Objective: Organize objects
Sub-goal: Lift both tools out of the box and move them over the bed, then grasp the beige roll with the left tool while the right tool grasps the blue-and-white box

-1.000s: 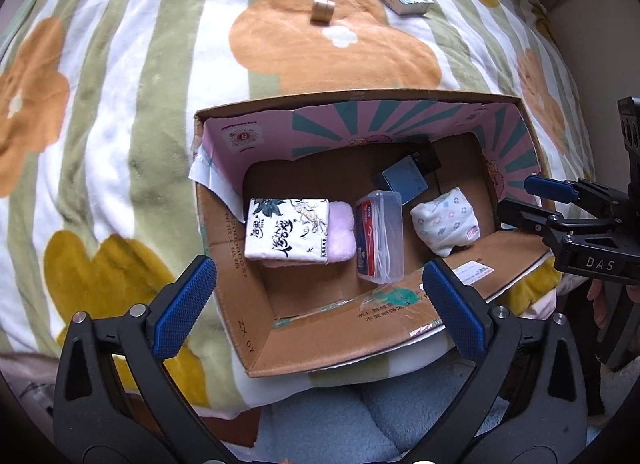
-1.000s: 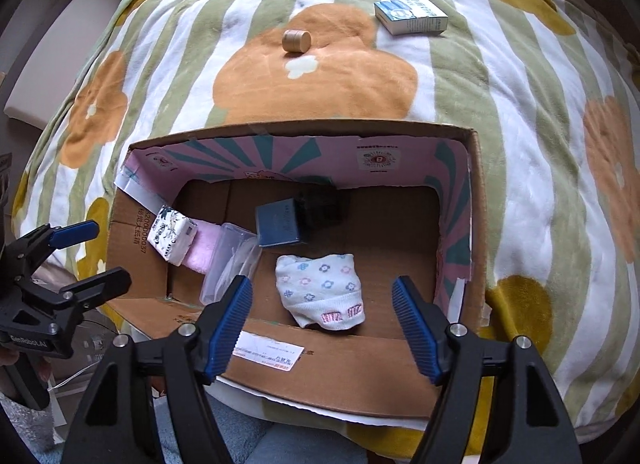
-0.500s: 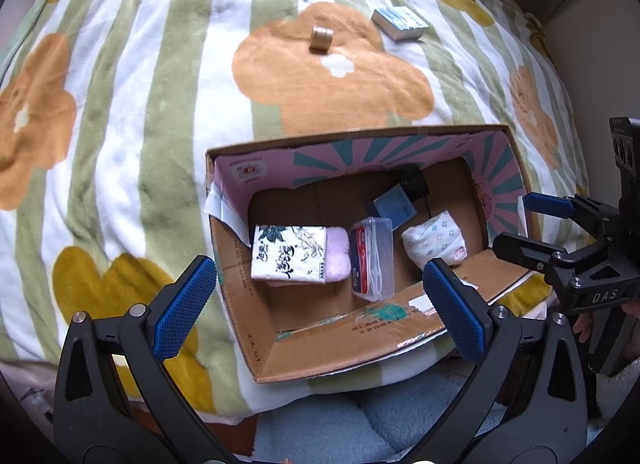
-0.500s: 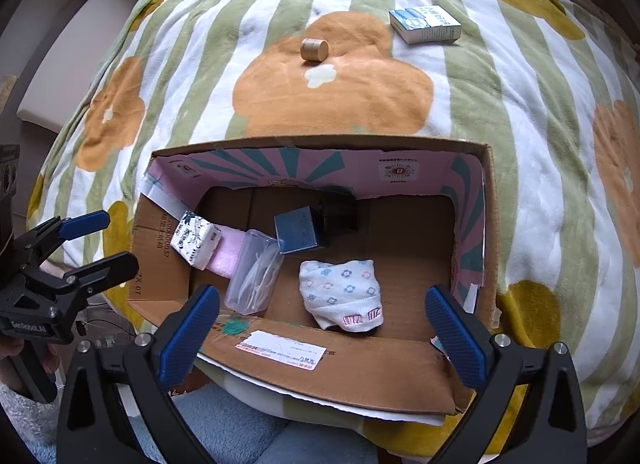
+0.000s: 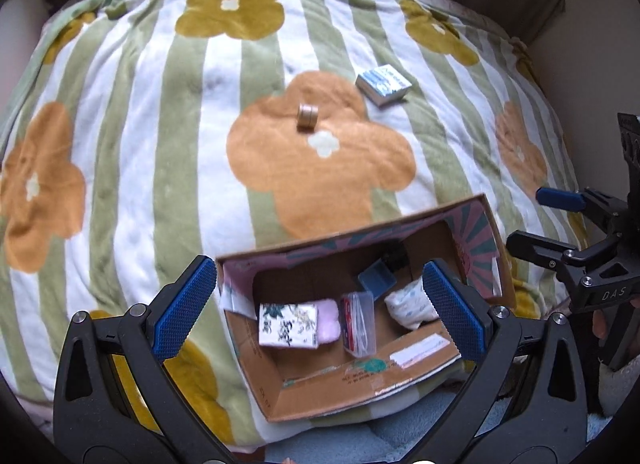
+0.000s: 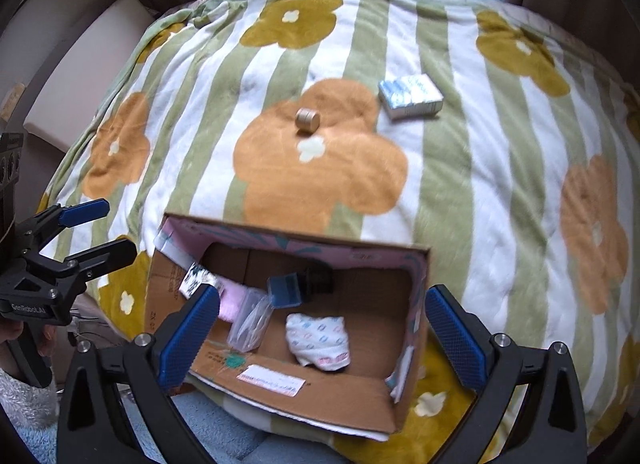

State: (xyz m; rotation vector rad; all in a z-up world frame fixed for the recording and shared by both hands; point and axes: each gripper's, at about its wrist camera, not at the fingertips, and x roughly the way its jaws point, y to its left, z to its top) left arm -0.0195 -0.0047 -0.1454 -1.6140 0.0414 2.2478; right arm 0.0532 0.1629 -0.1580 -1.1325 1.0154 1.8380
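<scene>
**Open box on the flowered blanket, two items outside it**

A striped, flowered blanket (image 5: pixel 132 136) carries an open cardboard box (image 5: pixel 320 388) near its front edge. Inside lie a printed tissue pack (image 5: pixel 287 324), a clear plastic case (image 5: pixel 358 322) and a rolled cloth (image 6: pixel 318 338). Well beyond the box sit a blue-white packet (image 6: pixel 410 96) and a small wooden cylinder (image 6: pixel 307 119). Left gripper (image 5: pixel 320 316) and right gripper (image 6: pixel 320 334) hover with fingers spread wide, holding nothing.

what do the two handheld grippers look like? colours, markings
Both are black, angular frames with silver screws and blue textured pads on the fingers. The right gripper reads "DAS"; the left gripper reads "GenRobot.AI". No cables visible.
</scene>
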